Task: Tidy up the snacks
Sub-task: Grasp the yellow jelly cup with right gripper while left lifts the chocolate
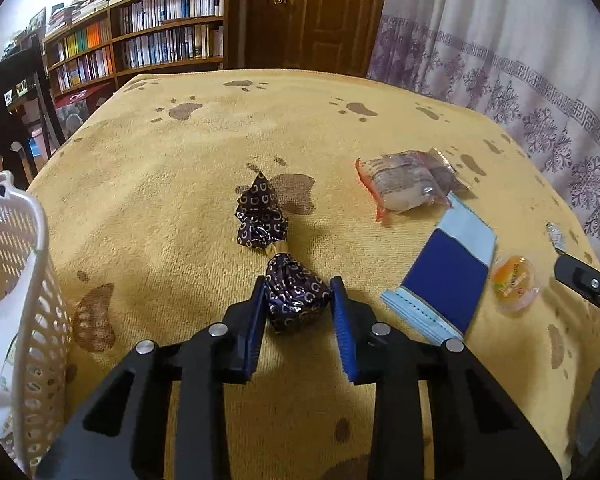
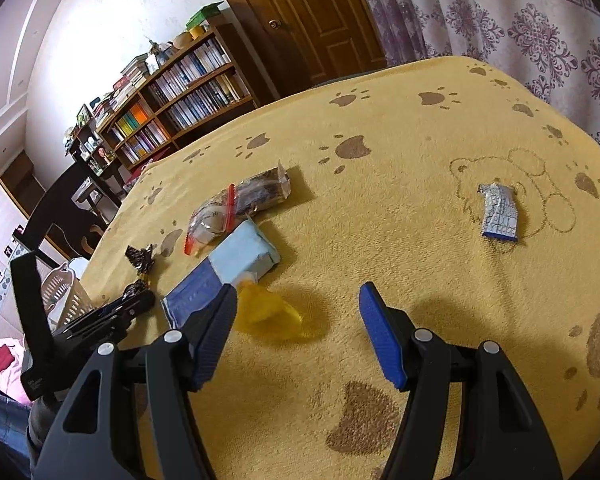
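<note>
A yellow towel-like cloth [image 1: 180, 184] printed with brown paw marks covers the table I am working over, with a wooden bookcase [image 1: 148, 36], a brown door [image 2: 312, 20] and a purple-patterned curtain [image 1: 520, 60] behind it. At my left edge stands a white perforated plastic basket [image 1: 24, 264].

My left gripper [image 1: 298, 300] sits low on the cloth with its blue pads on either side of the near bulb of a dark foil-wrapped candy [image 1: 278, 252] patterned with small rings. The left pad touches the wrapper and the right pad is at its edge, so the jaws are only partly closed around it; I cannot tell whether they are gripping it firmly. The candy's twisted far end fans out toward the middle of the table.

My right gripper [image 2: 298, 306] is spread wide, hovering just above the cloth. A clear cup of orange jelly [image 2: 270, 316] lies just beside its left finger, not between the pads. Next to the cup is a blue and pale-blue flat packet [image 1: 446, 276], and beyond that a clear zip bag with a red strip [image 1: 400, 184] holding smaller snacks. A silver-blue wrapper [image 2: 498, 212] lies apart on a bear outline drawn on the cloth.
</note>
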A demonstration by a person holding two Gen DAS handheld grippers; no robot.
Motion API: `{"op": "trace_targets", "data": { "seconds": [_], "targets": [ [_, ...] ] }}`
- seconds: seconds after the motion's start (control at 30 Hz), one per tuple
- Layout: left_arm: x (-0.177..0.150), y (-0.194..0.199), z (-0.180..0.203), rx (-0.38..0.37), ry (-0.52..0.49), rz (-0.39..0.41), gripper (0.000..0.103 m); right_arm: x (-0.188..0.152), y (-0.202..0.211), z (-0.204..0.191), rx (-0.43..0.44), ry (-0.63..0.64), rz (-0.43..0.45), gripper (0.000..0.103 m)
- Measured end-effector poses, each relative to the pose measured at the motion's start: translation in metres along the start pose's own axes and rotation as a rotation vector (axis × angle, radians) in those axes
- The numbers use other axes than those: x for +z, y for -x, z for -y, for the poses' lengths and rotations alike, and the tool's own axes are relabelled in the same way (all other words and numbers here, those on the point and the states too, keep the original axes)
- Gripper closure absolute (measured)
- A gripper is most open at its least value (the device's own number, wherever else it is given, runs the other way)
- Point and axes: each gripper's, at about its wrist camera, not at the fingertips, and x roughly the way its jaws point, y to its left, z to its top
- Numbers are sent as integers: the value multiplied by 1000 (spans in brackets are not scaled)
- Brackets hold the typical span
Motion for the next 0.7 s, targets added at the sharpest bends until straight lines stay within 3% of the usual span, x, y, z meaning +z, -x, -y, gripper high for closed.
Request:
{"op": "trace_targets", "data": {
  "seconds": [0.23, 0.5, 0.7],
  "targets": [
    [1, 29, 4, -11, -11, 68, 71, -1, -7, 8, 14, -26, -25, 39],
    [6, 64, 8, -25, -21, 127, 71, -11, -15, -16, 71, 81, -60, 39],
    [9, 89, 4, -34, -17, 178, 71, -5, -21, -35, 49, 174, -64, 35]
  ]
}}
